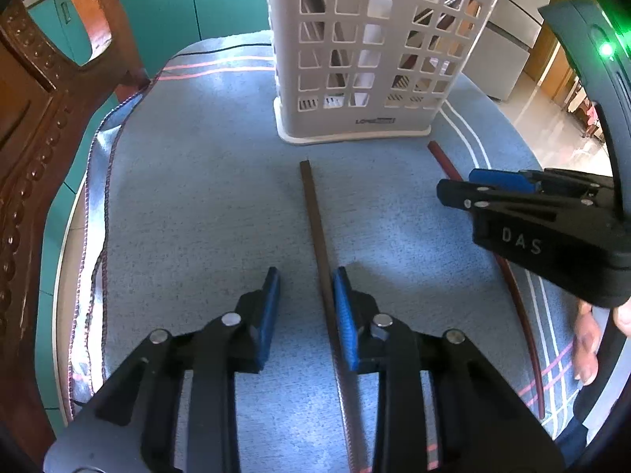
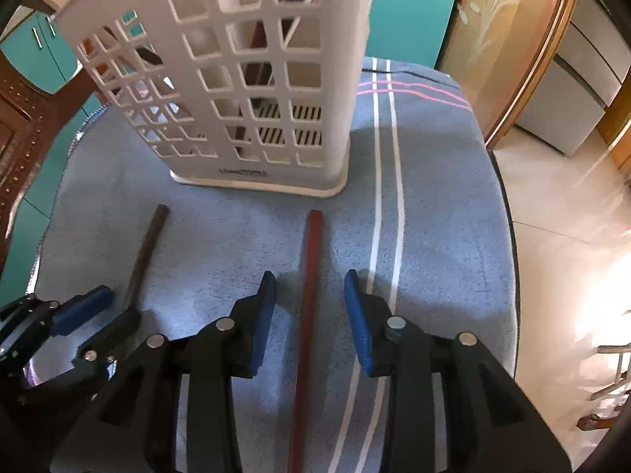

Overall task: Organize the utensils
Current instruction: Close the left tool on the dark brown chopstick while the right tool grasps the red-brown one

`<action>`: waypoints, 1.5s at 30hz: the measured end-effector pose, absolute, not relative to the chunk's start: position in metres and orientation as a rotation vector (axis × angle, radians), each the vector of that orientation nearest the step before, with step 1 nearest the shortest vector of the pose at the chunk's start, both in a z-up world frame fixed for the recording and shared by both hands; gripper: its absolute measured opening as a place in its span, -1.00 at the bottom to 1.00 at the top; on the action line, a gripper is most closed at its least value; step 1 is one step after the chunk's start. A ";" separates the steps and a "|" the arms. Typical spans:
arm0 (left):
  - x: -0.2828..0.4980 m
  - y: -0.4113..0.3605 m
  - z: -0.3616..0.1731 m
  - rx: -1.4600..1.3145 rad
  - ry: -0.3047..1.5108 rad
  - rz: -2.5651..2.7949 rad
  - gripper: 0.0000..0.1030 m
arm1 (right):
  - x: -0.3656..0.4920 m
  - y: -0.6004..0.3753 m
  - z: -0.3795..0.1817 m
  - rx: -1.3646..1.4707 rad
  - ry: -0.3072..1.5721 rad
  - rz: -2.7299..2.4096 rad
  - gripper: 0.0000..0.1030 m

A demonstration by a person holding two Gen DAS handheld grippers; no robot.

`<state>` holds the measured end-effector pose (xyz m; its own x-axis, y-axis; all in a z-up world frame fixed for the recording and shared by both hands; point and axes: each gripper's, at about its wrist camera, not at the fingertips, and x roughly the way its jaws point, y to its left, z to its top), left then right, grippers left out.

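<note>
On the cloth-covered table [image 2: 434, 197] the white slotted caddy [image 2: 236, 79] stands ready for sticks, so each open claw straddles one: left claw [image 1: 305, 295] beside the brown chopstick [image 1: 315, 220], right claw [image 2: 309, 299] around the red chopstick [image 2: 311, 260].

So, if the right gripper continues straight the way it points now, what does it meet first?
Most likely the red chopstick, lying on the blue cloth between the right gripper's open fingers; the white basket stands further ahead.
</note>
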<state>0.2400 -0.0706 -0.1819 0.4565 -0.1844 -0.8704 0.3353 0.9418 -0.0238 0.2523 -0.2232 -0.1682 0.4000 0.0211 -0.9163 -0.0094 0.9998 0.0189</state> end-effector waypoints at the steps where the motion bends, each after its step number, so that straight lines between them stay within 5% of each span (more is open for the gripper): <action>1: 0.240 -0.071 -0.182 0.164 1.049 -0.323 -0.43 | 0.252 -0.224 -0.168 0.015 1.163 0.016 -0.54; 4: 0.239 -0.070 -0.182 0.181 1.049 -0.323 -0.43 | 0.248 -0.232 -0.168 0.067 1.215 0.024 -0.85; 13: 0.240 -0.067 -0.181 0.175 1.068 -0.327 -0.42 | 0.224 -0.261 -0.168 0.199 1.247 0.118 -0.87; 17: 0.243 -0.069 -0.181 0.160 1.064 -0.333 -0.17 | 0.219 -0.279 -0.159 0.217 1.177 0.097 -0.71; 25: 0.268 -0.079 -0.182 0.153 1.057 -0.305 -0.10 | 0.242 -0.251 -0.159 0.109 1.184 0.064 -0.67; 30: 0.283 -0.086 -0.183 0.176 1.060 -0.298 0.11 | 0.246 -0.231 -0.168 0.008 1.209 0.008 -0.65; 45: 0.283 -0.088 -0.182 0.179 1.051 -0.299 0.13 | 0.244 -0.220 -0.172 -0.056 1.192 -0.025 -0.37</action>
<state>0.2830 -0.0877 -0.1824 0.4615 -0.1565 -0.8732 0.3259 0.9454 0.0028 0.2436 -0.2196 -0.1716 0.3693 -0.0491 -0.9280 -0.0102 0.9983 -0.0569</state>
